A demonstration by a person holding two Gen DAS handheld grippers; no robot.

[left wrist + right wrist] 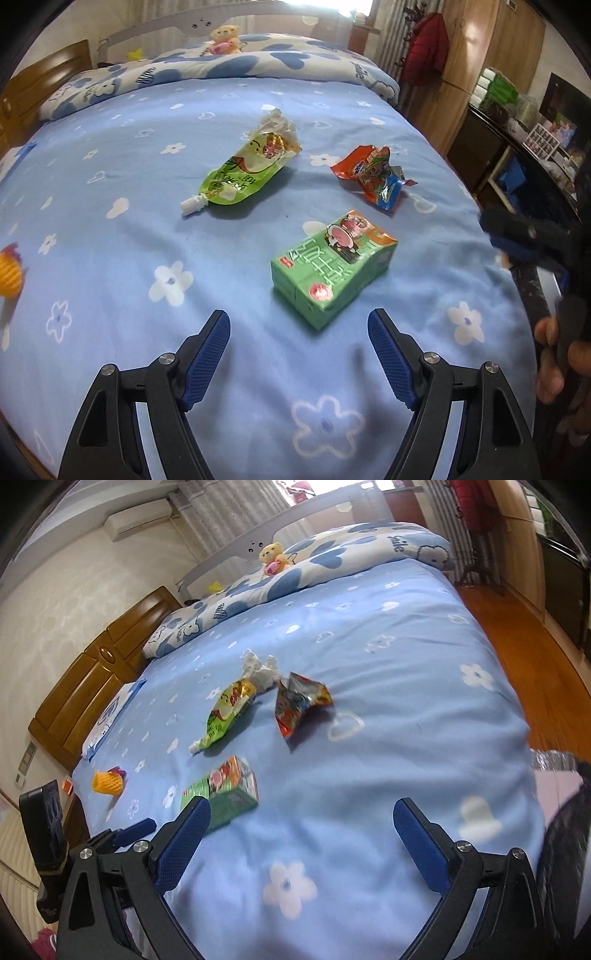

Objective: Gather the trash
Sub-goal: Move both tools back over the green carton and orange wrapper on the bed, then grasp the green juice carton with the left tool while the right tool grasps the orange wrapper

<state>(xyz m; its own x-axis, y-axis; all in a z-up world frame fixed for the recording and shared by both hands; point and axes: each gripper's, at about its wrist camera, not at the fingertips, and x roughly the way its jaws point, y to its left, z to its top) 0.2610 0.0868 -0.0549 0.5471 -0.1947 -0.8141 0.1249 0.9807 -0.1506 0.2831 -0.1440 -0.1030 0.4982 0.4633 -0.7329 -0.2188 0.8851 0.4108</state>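
Note:
Several pieces of trash lie on the blue flowered bed sheet [110, 229]. A green drink carton [332, 266] lies just beyond my left gripper [298, 319], which is open and holds nothing. Farther off are a green spout pouch [243, 170] and an orange snack wrapper [373, 173]. A yellow foam net [9, 273] sits at the left edge. In the right wrist view my right gripper [302, 805] is open and empty above the sheet [406, 701]. The carton [225, 790] lies partly behind its left finger. The pouch [225, 709], wrapper [299, 705], crumpled tissue [260, 668] and foam net [107, 782] lie beyond.
A folded blue-and-white quilt [258, 62] with a teddy bear [225, 38] lies at the far end. The wooden headboard [96, 672] runs along the left. Wood floor [517, 635] and wardrobes [480, 48] lie past the bed's right edge. A hand [554, 350] shows at right.

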